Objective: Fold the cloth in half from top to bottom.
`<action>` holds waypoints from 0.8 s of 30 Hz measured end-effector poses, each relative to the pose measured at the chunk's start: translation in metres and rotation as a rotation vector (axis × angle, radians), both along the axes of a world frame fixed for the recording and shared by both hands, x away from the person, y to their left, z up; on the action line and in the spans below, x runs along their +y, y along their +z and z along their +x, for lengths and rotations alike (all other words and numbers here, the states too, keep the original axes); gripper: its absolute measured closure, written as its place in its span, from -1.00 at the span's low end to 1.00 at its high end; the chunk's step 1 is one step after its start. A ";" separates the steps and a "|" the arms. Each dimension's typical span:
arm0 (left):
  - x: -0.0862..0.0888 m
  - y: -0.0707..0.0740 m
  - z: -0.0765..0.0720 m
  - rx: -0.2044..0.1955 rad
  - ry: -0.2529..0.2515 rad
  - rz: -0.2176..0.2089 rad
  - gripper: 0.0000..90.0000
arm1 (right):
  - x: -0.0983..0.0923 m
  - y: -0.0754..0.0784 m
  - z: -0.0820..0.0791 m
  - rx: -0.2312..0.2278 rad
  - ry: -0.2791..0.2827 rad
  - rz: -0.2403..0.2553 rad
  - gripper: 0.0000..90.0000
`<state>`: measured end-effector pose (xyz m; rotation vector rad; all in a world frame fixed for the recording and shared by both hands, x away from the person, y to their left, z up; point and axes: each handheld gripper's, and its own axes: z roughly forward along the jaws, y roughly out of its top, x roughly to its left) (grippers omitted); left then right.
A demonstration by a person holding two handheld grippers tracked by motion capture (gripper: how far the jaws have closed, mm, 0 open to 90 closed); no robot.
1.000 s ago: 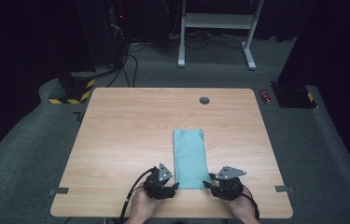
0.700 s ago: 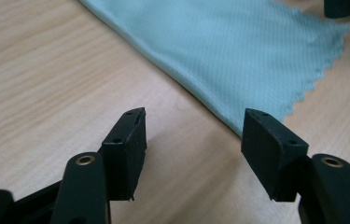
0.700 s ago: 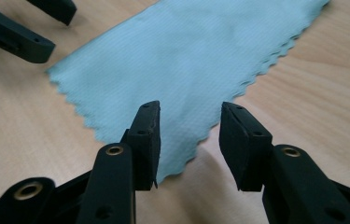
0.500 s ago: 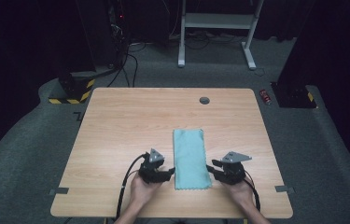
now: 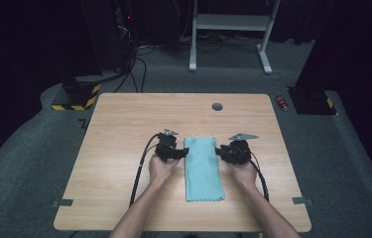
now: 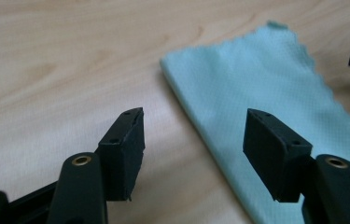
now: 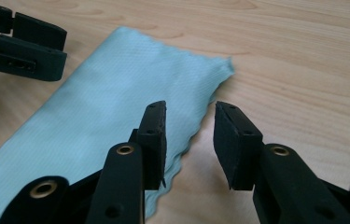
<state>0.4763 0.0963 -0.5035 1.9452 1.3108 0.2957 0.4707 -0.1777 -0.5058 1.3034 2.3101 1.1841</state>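
Dim room, grey carpet floor [image 5: 34,163], wooden table [image 5: 124,119], white metal stand [image 5: 228,22], dark cabinets behind.

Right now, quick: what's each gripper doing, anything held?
Left gripper: open, holding nothing, at the folded cloth's left edge.
Right gripper: open, jaws have just been closing, nothing pinched yet, over the cloth's right edge.

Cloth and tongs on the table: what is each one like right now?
Cloth: folded into a long strip, flat on the table, not gripped.
Left tongs: open, at the cloth's left edge, one jaw over the cloth, one over bare wood.
Right tongs: open, jaws just been closing, either side of the cloth's wavy right edge, not pinching it.
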 end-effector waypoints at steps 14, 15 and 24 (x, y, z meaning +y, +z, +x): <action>-0.014 -0.008 0.036 0.037 0.059 0.030 -0.04 | 0.013 -0.008 0.040 0.042 -0.078 -0.034 0.35; -0.014 -0.008 0.036 0.036 0.057 0.033 -0.02 | 0.014 -0.009 0.041 0.043 -0.080 -0.038 0.35; -0.020 -0.008 0.034 0.013 0.007 0.090 0.38 | 0.030 -0.011 0.047 0.023 -0.053 -0.102 0.51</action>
